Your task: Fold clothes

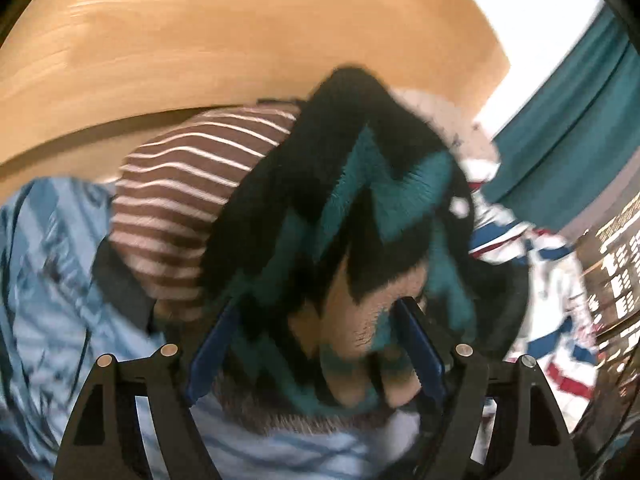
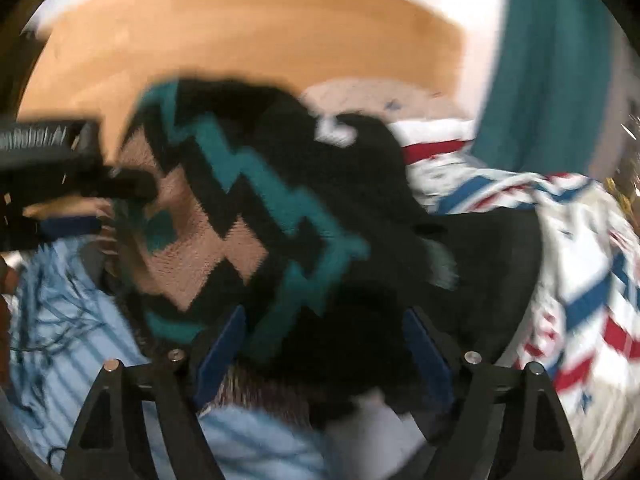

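Note:
A knitted sweater (image 1: 360, 200) with a black, teal and beige zigzag lies in a heap on the bed, blurred in both views. My left gripper (image 1: 316, 308) is low over its near edge, jaws wide, with a bunch of the knit between the blue pads (image 1: 208, 352); I see no pinch. In the right wrist view the same sweater (image 2: 248, 200) fills the middle. My right gripper (image 2: 326, 314) stands wide over its black part without squeezing it. The left gripper (image 2: 116, 204) shows at that view's left edge, at the sweater's beige end.
A brown garment with white stripes (image 1: 180, 200) lies under and left of the sweater. The bed sheet (image 1: 48, 280) is light blue with stripes. A white, red and blue quilt (image 2: 580, 280) is bunched on the right. Behind are a wooden headboard (image 1: 240, 40) and a teal curtain (image 1: 580, 120).

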Action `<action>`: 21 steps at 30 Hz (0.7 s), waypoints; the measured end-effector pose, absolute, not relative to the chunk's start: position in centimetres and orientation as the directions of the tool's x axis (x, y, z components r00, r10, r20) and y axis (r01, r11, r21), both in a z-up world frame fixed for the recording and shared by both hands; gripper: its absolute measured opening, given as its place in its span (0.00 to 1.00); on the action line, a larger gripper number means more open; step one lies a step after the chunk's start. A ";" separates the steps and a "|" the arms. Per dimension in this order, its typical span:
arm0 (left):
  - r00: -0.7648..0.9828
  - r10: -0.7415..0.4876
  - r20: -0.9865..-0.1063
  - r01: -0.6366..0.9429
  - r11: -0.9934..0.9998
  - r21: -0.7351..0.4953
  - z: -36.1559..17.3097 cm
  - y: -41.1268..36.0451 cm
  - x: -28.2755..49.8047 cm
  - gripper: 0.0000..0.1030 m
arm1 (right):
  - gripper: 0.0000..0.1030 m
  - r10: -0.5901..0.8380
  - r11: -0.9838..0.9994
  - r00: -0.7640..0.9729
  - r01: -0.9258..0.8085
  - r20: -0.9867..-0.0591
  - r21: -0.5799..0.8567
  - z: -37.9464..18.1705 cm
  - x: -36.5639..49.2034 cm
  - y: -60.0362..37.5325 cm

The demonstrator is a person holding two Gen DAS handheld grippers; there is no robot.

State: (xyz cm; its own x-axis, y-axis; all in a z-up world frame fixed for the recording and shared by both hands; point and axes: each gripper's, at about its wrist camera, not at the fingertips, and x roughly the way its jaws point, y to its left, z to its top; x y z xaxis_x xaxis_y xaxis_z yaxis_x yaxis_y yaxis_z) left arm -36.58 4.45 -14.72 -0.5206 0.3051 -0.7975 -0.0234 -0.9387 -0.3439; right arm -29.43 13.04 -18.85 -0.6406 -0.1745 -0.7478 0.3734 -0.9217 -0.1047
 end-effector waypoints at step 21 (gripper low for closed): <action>-0.489 0.468 -0.736 -0.082 -0.865 -0.496 -15.1 0.4 -24.5 0.08 | 0.06 -0.245 -0.921 -0.613 0.390 -0.751 -0.019 -16.6 -17.7 15.2</action>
